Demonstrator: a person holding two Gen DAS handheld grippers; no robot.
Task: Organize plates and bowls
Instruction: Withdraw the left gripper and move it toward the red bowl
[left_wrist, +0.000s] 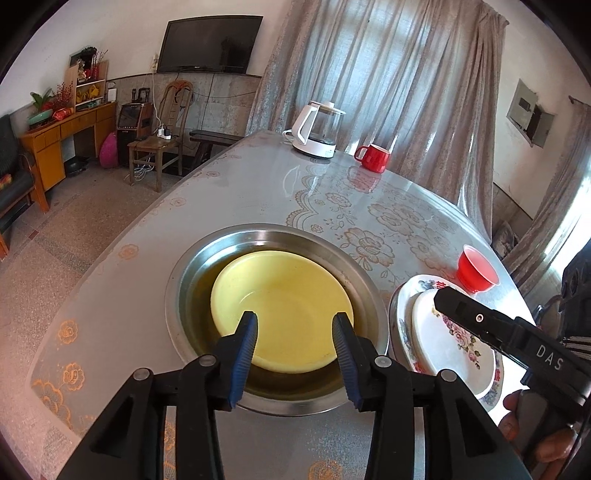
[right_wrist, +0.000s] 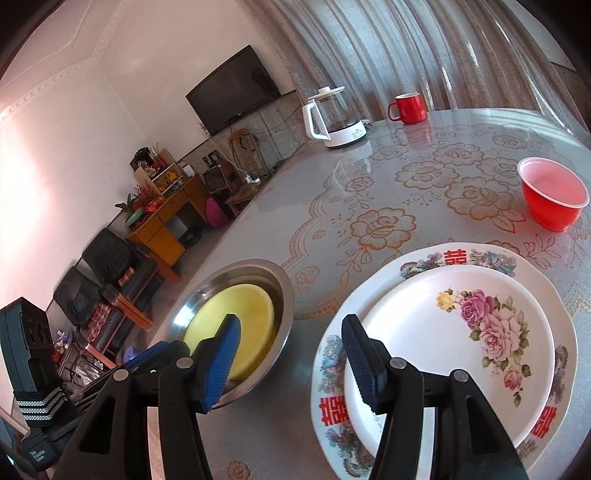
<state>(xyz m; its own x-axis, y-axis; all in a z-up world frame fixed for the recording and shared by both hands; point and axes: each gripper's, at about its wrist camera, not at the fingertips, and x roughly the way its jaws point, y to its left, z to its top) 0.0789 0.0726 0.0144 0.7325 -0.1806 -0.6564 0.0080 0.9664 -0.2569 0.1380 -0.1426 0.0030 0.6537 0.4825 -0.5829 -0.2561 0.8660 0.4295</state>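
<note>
Right now your left gripper hangs over the yellow bowl, jaws spread wide and holding nothing. That bowl sits inside the metal basin. Your right gripper is spread wide too — its left finger is over the basin, its right finger over the near edge of the flower plate at about 3 o'clock. The flower plate lies on top of a bigger patterned plate. Farther off at 2 o'clock sits a small red bowl — alone on the table. At 12 o'clock, far back, stand a kettle and a red mug.
</note>
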